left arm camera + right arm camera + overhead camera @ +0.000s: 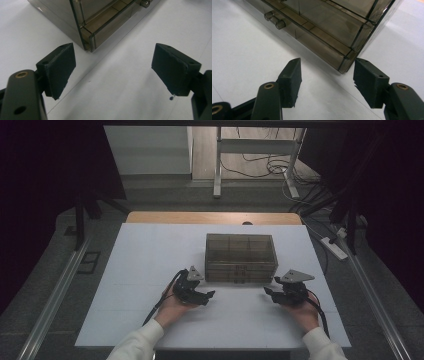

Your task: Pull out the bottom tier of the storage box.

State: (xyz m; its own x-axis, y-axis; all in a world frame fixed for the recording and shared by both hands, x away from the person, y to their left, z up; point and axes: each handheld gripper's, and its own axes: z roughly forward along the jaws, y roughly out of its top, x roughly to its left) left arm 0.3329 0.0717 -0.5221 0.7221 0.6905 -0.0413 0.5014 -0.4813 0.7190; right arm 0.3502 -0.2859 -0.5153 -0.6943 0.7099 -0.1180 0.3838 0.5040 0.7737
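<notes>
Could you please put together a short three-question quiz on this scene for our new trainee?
1. True or false: the left gripper is shut on the smoky drawer box.
2. Where do the box's small round knobs sit? A) on the front that faces the person B) on its top C) on the far side
3. Fill in: both grippers hover over the white ____.

Key:
1. False. Its fingers stand wide apart with nothing between them, near the box's corner.
2. A.
3. Board. The right gripper is open too, close to the box's other front corner.
</notes>
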